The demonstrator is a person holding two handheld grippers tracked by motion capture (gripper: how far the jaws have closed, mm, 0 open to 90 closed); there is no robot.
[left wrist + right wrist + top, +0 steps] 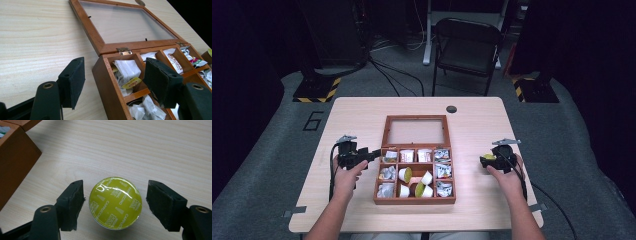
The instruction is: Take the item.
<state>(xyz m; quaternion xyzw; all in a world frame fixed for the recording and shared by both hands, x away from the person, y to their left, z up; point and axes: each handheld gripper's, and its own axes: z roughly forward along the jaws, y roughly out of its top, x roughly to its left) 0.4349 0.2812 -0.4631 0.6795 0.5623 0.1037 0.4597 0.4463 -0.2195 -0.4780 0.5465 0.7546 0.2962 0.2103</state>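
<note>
Resting on the bare table (155, 147) to the right of the box (414, 199), the capsule (115, 203) sits foil-up between the jaws of the right gripper (116, 205). Those jaws stand apart with a gap on each side, pads clear of the rim, so nothing is clamped; by my reading it has been set down outside the box and let go. Its lid is a shiny yellow-green disc printed with small pale lettering, catching a glare. The left gripper (115, 83) hovers at the box's left wall, jaws apart in its own view, one pad (162, 81) over a sachet compartment and holding nothing, probably waiting there to steady the box. The glass lid (416, 131) lies open behind
</note>
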